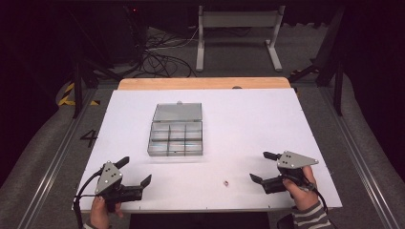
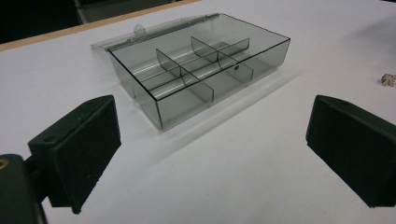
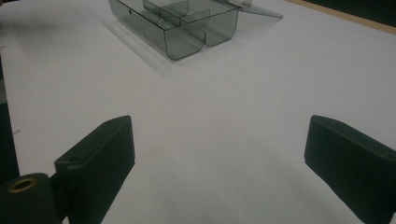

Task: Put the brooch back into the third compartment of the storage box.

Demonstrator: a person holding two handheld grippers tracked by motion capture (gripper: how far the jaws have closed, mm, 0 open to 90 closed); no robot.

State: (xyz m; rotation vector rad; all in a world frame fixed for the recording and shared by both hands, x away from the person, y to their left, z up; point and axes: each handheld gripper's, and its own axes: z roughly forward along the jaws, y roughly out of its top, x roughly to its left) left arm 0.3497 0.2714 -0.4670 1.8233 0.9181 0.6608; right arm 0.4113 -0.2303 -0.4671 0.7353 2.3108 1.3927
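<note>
- Centrally on the white table top [image 1: 248,119] sits a clear, smoke-tinted plastic organiser box [image 1: 175,139], its lid [image 1: 177,112] swung fully back and lying flat on the far side.
- Thin dividers split the box into a grid of small compartments; all the ones that can be seen hold nothing.
- From the left gripper view the box [image 2: 201,70] looks hard and glossy with sharp edges, and a small tab stands on the lid's [image 2: 154,30] far edge.
- From the right gripper view the box [image 3: 182,23] shows rounded bottom corners on its near compartments.
- A tiny pale, crumpled object [image 1: 226,182] lies loose on the table near the front edge, between the two grippers and well apart from the box; the left gripper view catches it [image 2: 388,79] at the right margin, lumpy and brownish.
- At the front left, the left gripper [image 1: 134,171] is held by a hand [image 1: 101,212], its jaws spread wide with nothing between them, pointing toward the box.
- At the front right, the right gripper [image 1: 261,167] is held by a hand [image 1: 301,191] in a striped sleeve [image 1: 310,218], jaws likewise wide apart and empty, pointing left.
- Both grippers carry matte black, blocky jaw pads and a grey three-cornered plate on top.
</note>
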